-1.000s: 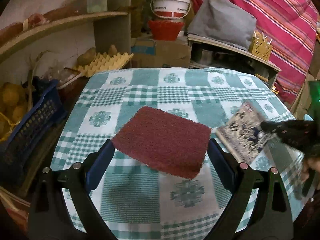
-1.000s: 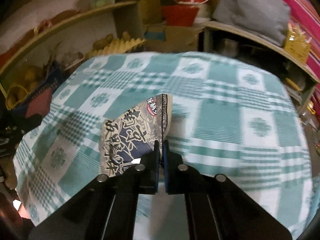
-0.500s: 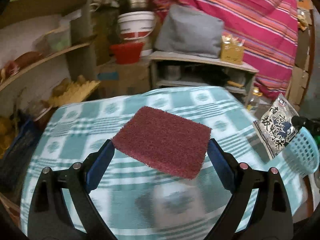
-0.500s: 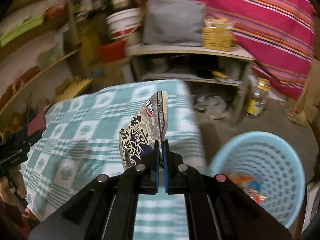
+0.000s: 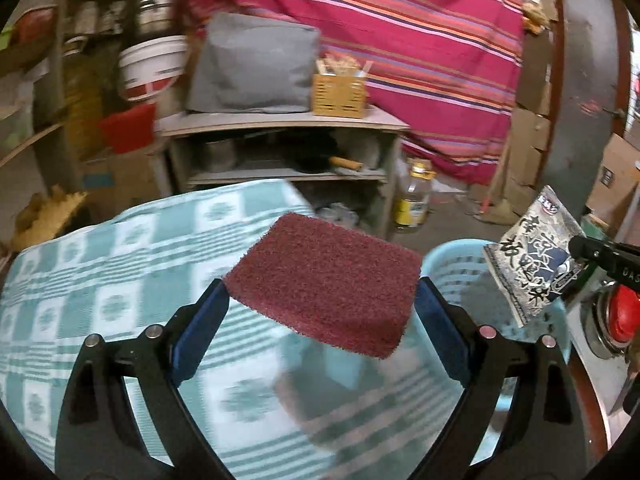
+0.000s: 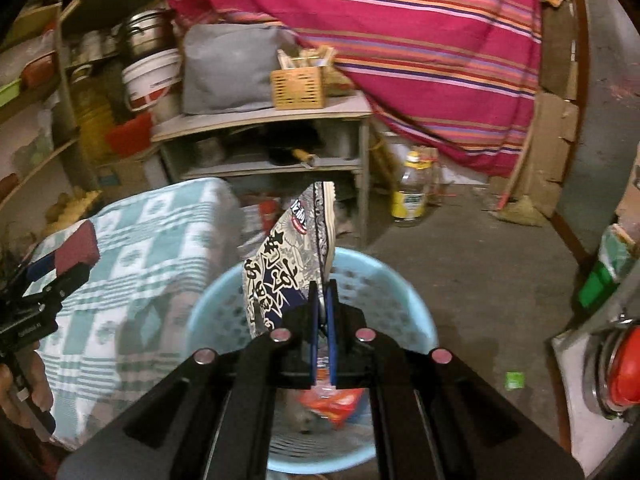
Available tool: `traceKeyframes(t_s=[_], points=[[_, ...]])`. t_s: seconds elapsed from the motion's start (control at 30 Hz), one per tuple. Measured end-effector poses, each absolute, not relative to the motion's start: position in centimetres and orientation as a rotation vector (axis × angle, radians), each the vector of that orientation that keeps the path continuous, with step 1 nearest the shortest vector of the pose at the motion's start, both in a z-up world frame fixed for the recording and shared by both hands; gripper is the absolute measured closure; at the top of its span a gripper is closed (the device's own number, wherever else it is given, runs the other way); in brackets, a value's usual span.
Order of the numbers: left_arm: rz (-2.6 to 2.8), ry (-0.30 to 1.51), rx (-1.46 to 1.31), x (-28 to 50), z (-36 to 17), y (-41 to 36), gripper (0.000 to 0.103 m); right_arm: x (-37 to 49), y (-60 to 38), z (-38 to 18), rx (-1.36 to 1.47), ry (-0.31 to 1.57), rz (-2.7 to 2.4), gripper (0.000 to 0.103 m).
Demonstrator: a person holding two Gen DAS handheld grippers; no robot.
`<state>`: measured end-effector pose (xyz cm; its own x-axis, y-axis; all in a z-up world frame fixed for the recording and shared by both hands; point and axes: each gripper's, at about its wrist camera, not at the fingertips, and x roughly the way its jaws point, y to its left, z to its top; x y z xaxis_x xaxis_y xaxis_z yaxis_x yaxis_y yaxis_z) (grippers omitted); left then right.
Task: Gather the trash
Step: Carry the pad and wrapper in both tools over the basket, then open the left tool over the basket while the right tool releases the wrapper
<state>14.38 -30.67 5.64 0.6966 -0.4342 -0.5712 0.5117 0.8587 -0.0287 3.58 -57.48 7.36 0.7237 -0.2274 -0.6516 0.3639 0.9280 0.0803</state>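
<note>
Maroon scouring pad (image 5: 326,286) sits pinched across its width between the blue pads of your left gripper (image 5: 320,300), held level in the air above the right end of the table. Jaws stand wide, each pad pressed against one edge of the pad. Below it lies the green-and-white checked tablecloth (image 5: 120,280), blurred in the left wrist view. From the right wrist view the same gripper shows at far left, over the cloth, with your bare fingers (image 6: 24,384) around its handle.

Moving right: a pale blue perforated basket (image 6: 404,292) stands on the concrete floor just beside the table's end. Red and orange wrappers (image 6: 332,400) lie in its bottom.

Your right gripper (image 6: 320,304) has its jaws pressed nearly together on the lower corner of a printed snack bag (image 6: 280,264), white and dark blue with large black characters. The bag stands upright from the jaws, hanging over the basket's opening, clear of the rim. In the left wrist view the bag (image 5: 532,256) shows at right, above the basket's far side.

Behind: a grey shelf unit (image 6: 260,120) with a woven box, a striped pink cloth (image 6: 420,40), a glass jar (image 6: 414,192) on the floor.
</note>
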Motion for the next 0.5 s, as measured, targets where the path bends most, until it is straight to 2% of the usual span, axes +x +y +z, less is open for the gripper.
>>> traceKeyframes(t_s=[0.5], points=[[-0.684,0.663,0.208,13.3,3.2,-42.7,0.012,2.6,-62.1,5.5,0.226,0.717,-0.375,0.099]])
